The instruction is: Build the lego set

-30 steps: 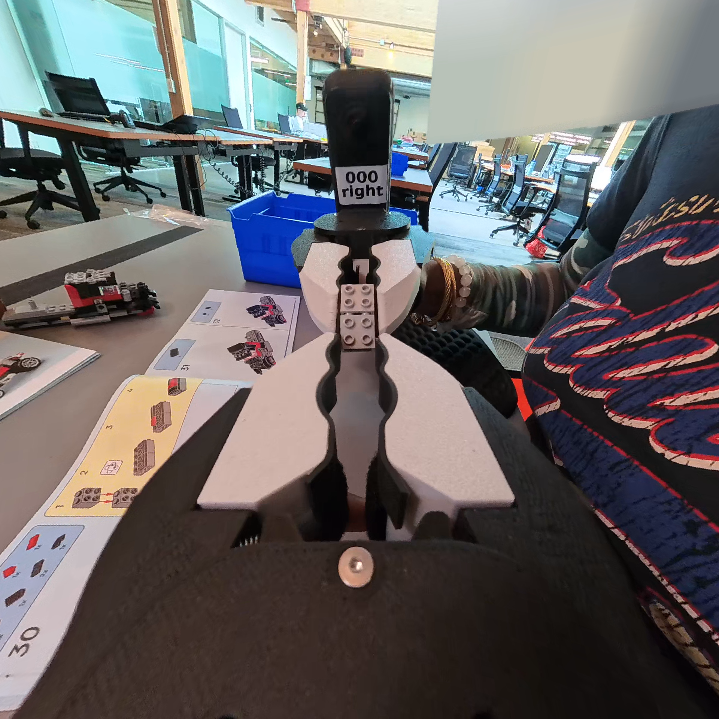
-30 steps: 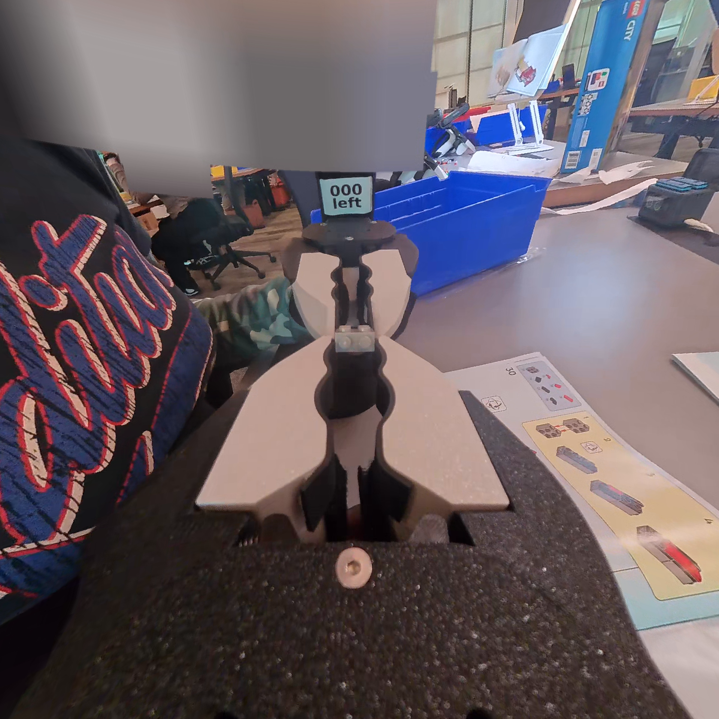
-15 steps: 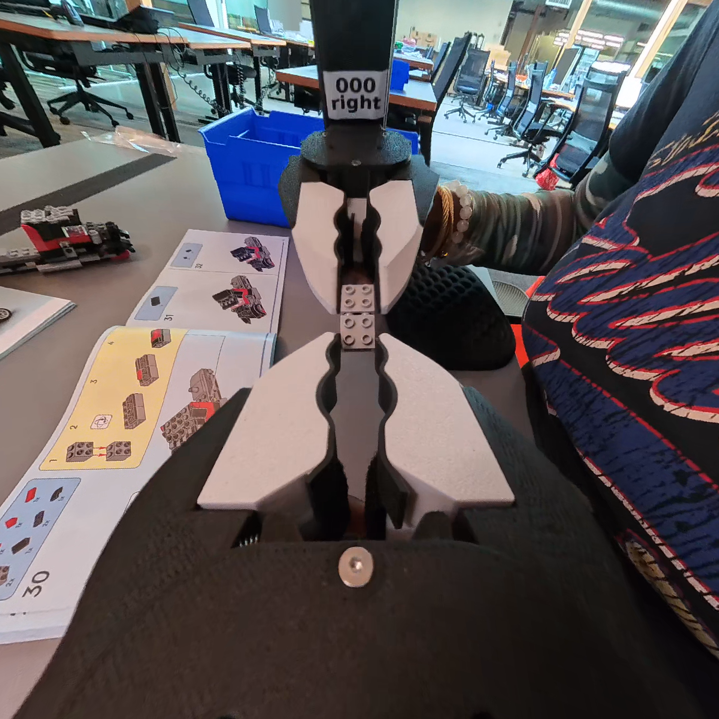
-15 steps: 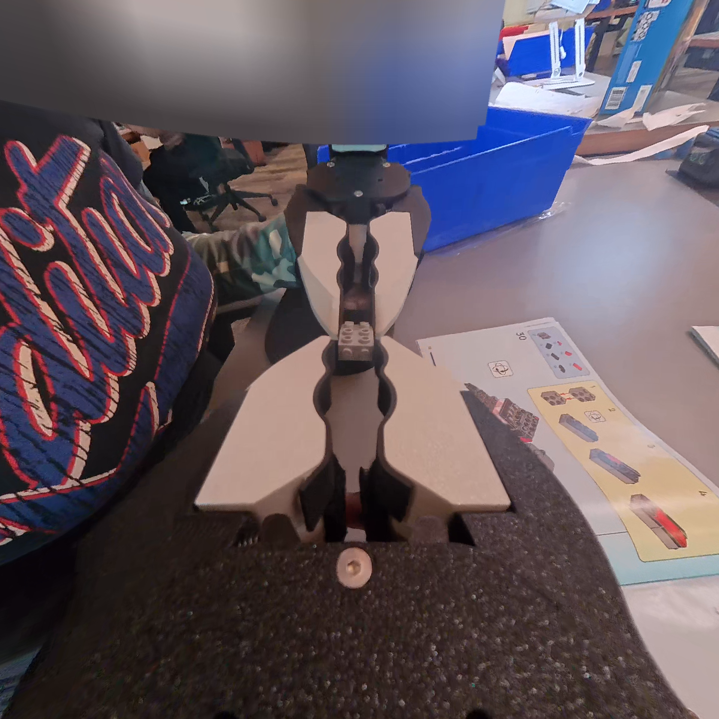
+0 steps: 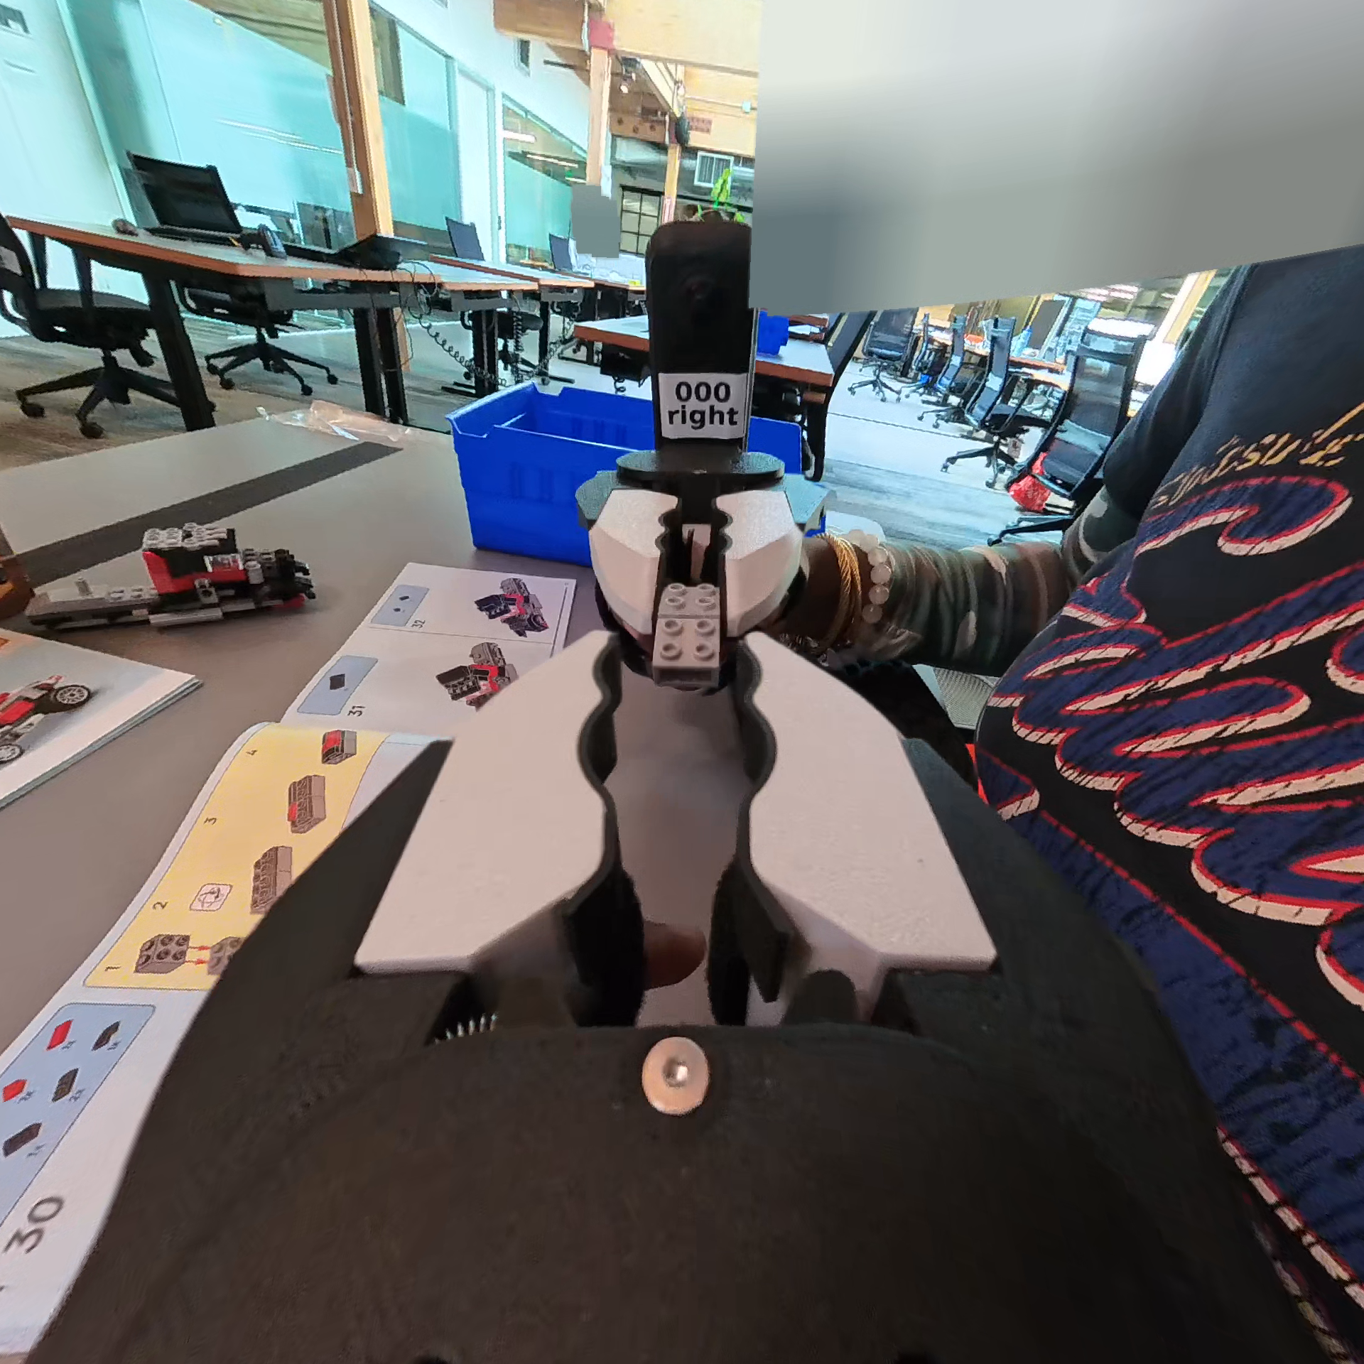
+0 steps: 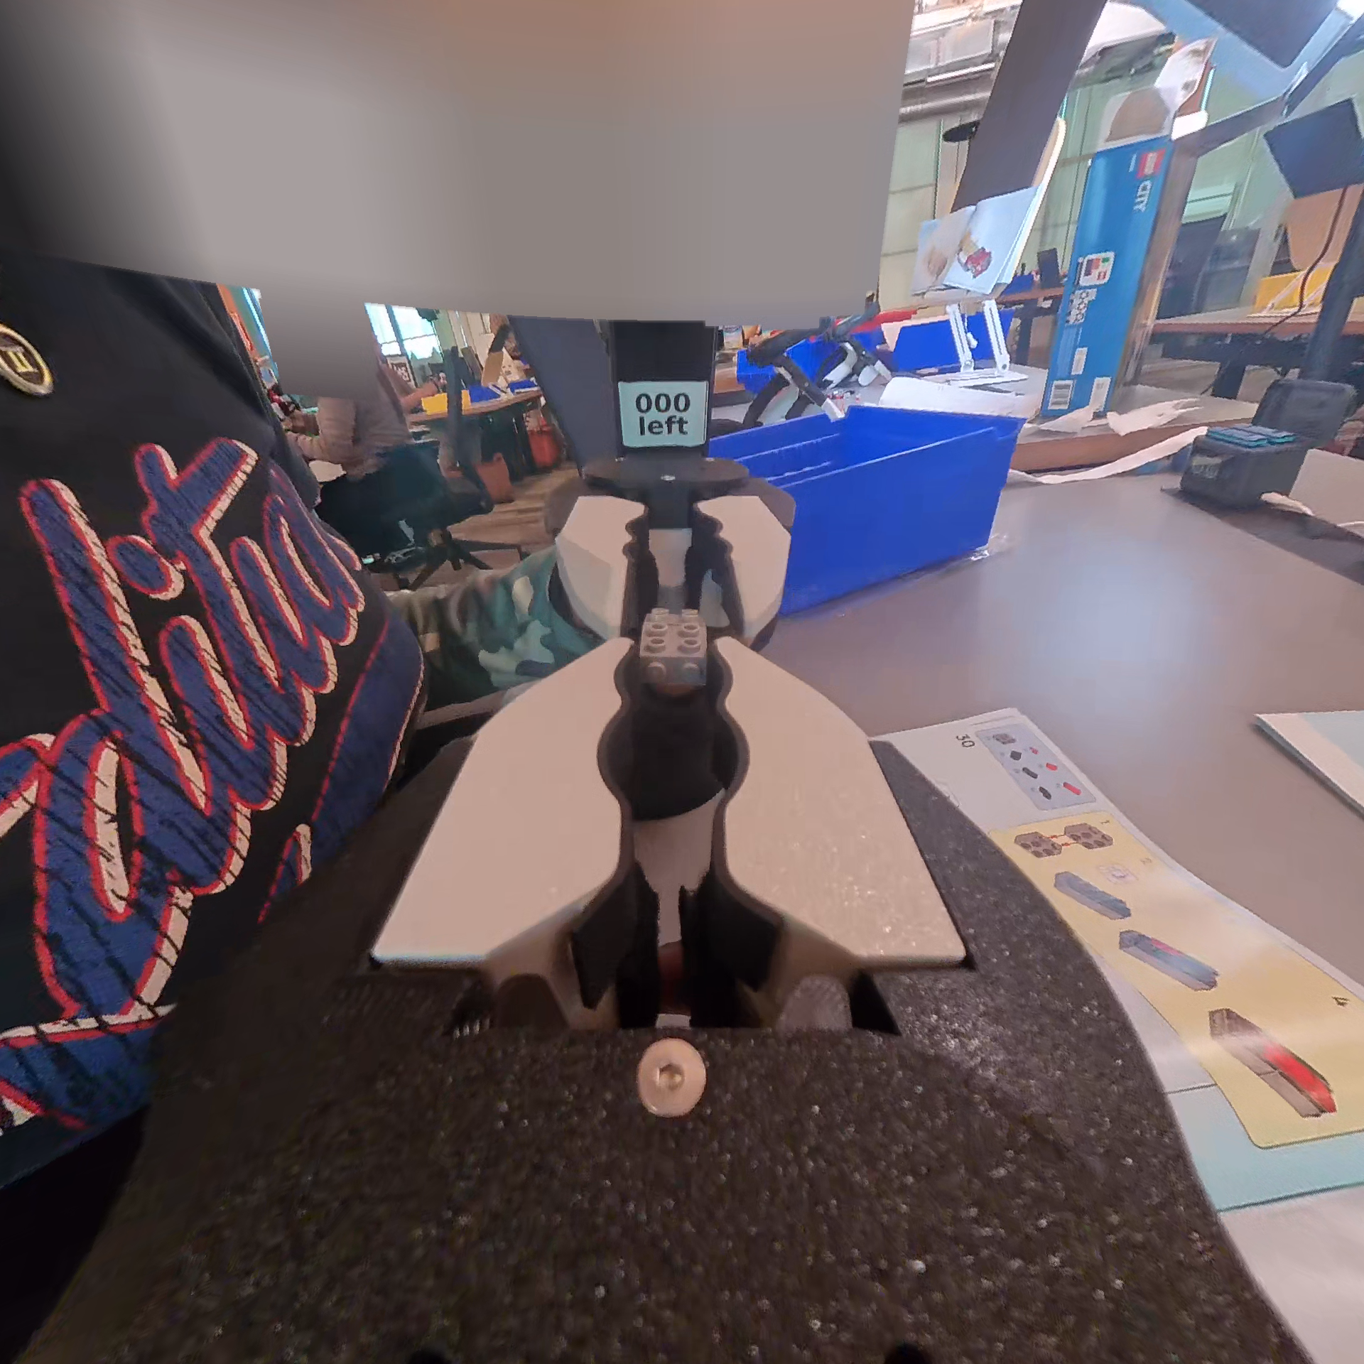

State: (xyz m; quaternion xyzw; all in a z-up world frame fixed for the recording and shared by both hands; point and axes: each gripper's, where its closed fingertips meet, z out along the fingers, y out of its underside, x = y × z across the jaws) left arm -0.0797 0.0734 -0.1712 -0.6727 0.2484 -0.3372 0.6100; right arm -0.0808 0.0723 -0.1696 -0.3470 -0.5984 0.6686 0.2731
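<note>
Both tools are up off the surface (image 5: 243, 509), nose to nose in front of the person's dark printed shirt (image 5: 1181, 738). The right hand-held gripper (image 6: 672, 657) has the prize: a grey brick pair (image 6: 670, 649), two small studded blocks joined end to end, pinched between its pale fingertips with the studs facing up. In the left wrist view the same grey brick pair (image 5: 689, 635) pokes out of the right tool's tips towards the camera.

The left hand-held gripper (image 5: 675, 660) is parted to a moderate gap. Its two fingers (image 5: 517, 797) flank the near end of the bricks, and a sliver of space shows on each side, so it is holding nothing. The near block sits right at the mouth of those fingers, level with the tips.

Down on the surface, an open instruction booklet (image 5: 221, 849) lies just under the left tool, with its yellow step panel in view. The right wrist view catches the same booklet (image 6: 1107, 922) off to its right side. Beyond it to the left rests a partly built black and red model (image 5: 192, 572), well apart from the action. A blue bin (image 5: 531, 487) stands at the far edge behind the two tools. A second booklet (image 5: 74, 701) lies at the left edge.
</note>
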